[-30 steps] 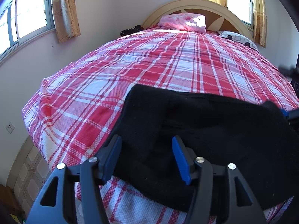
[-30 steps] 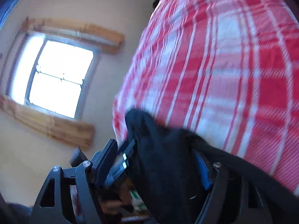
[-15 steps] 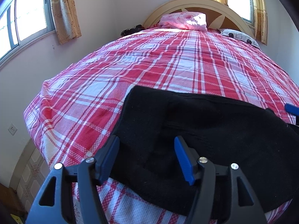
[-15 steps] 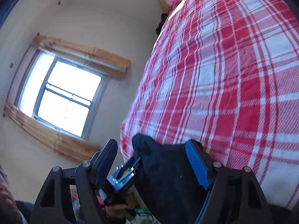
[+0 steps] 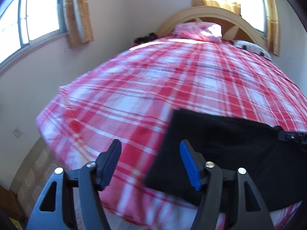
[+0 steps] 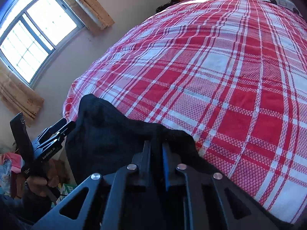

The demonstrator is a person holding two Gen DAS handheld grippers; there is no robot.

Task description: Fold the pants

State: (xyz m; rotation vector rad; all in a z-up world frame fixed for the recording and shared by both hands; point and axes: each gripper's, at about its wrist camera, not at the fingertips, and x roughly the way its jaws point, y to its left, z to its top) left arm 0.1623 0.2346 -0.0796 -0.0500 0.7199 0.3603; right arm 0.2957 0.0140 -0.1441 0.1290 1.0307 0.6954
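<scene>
The black pants point(image 5: 226, 149) lie on the near edge of a bed with a red and white plaid cover point(image 5: 172, 88). My left gripper point(image 5: 150, 163) is open and empty, over the cover just left of the pants' left edge. My right gripper point(image 6: 155, 149) is shut on the pants point(image 6: 115, 130), pinching a fold of the black cloth at the bed's near edge. The left gripper also shows at the left of the right wrist view point(image 6: 55, 132), beside the pants. Part of the right gripper shows at the right edge of the left wrist view point(image 5: 291, 137).
A pink pillow point(image 5: 199, 28) and a white patterned pillow point(image 5: 251, 48) lie at the curved wooden headboard point(image 5: 211, 13). Windows with tan curtains point(image 5: 78, 13) are on the left wall. Clutter point(image 6: 7, 164) sits on the floor beside the bed.
My left gripper has shifted left, off the pants, so bare cover now lies between its fingers. My right gripper has closed on the pants' cloth.
</scene>
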